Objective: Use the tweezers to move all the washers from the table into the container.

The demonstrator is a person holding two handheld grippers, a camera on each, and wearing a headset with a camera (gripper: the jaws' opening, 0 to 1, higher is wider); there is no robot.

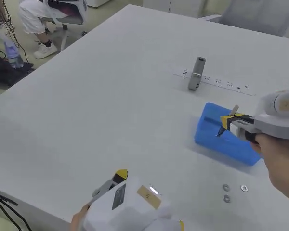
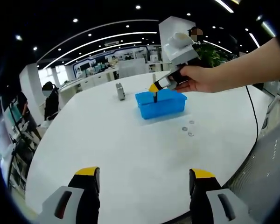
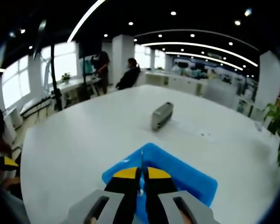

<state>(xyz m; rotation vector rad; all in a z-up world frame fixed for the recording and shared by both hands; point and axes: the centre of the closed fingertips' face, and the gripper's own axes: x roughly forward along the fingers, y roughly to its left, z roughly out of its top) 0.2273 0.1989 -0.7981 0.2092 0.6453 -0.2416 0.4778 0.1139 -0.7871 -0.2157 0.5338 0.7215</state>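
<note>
One smooth white table (image 1: 111,110) carries one open-topped, rectangular blue plastic container (image 1: 216,143), which sits towards the person's right side. Two tools are in use. The right tool (image 3: 141,173), grey-bodied with yellow-tipped jaws, hangs over the container with its jaws pressed together, clamped on one pair of thin metal tweezers (image 3: 141,161). The slim tips of the tweezers point down into the blue container. They are too fine to tell whether anything is pinched between them. The hand (image 1: 279,161) holding this tool reaches in from the right. Three small, flat, silvery metal washers, each a ring with a round hole, lie on the bare table near the container, on the person's side of it. Two of them, one (image 1: 226,187) and another (image 1: 244,188), lie side by side, and the third (image 1: 226,198) sits just beside the first. None of them touches the container. The left tool (image 2: 144,179) is held low at the near edge of the table, well apart from the washers, with its two yellow-capped jaws standing wide apart and nothing between them. Beyond the container lies one oblong grey block (image 1: 197,73) with a dull metallic look. It rests beside one pale flat strip (image 1: 216,81) set in the tabletop and dotted with small dark marks.
</note>
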